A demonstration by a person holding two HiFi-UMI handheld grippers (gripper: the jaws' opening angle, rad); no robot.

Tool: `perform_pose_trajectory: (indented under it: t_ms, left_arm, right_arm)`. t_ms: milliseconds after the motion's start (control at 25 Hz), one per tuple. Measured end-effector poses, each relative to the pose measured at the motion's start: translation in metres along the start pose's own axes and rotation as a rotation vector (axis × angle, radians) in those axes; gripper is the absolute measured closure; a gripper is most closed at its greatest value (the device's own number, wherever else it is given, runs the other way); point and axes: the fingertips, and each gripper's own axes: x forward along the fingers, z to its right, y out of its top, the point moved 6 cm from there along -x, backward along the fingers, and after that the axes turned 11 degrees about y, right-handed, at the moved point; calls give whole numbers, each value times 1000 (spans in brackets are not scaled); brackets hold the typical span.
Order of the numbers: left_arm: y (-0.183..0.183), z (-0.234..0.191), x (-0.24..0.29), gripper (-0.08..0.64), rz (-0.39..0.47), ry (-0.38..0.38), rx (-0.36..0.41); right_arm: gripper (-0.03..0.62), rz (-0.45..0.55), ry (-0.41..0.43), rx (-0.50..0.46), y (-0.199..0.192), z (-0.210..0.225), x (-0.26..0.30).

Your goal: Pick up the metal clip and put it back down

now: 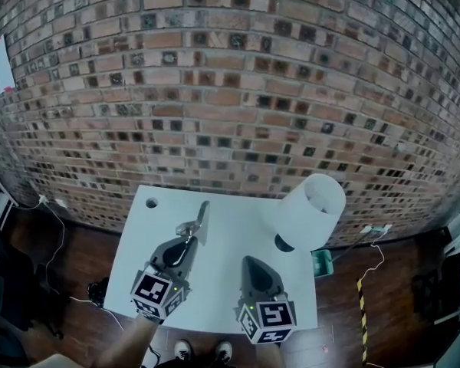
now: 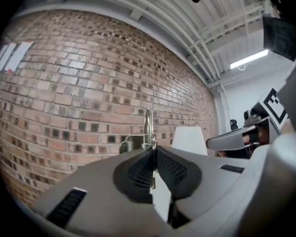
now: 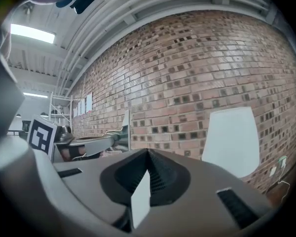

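Observation:
The metal clip (image 1: 196, 222) is a slim silver spring clamp, and my left gripper (image 1: 187, 241) is shut on its near end over the left half of the white table (image 1: 230, 313). In the left gripper view the clip (image 2: 148, 126) stands upright just past the closed pads, with its spring coil to the left; the table is hidden there. My right gripper (image 1: 249, 261) hovers over the table's middle right, shut with nothing held. In the right gripper view the clip (image 3: 126, 125) and left gripper (image 3: 89, 143) show to the left.
A tall white cylinder like a lamp shade (image 1: 313, 209) stands at the table's far right corner. A small round hole (image 1: 151, 202) is in the far left corner. A brick wall (image 1: 230, 90) rises behind the table. A green bin (image 1: 322, 263) and cables lie on the wooden floor.

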Motion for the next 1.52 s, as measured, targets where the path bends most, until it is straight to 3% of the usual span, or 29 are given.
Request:
perform_pose_trajectory:
  t_ms: [280, 440, 640, 1520]
  left_arm:
    - [37, -4, -30, 560, 113, 93, 82]
    - [41, -3, -50, 560, 153, 117, 119]
    - [35, -7, -60, 560, 146, 132, 92]
    - [36, -12, -61, 560, 154, 133, 113]
  right_arm:
    - [611, 48, 28, -38, 21, -9, -1]
    - [611, 63, 50, -51, 24, -19, -3]
    - [611, 65, 65, -56, 23, -24, -3]
    - [611, 41, 73, -55, 17, -34, -6]
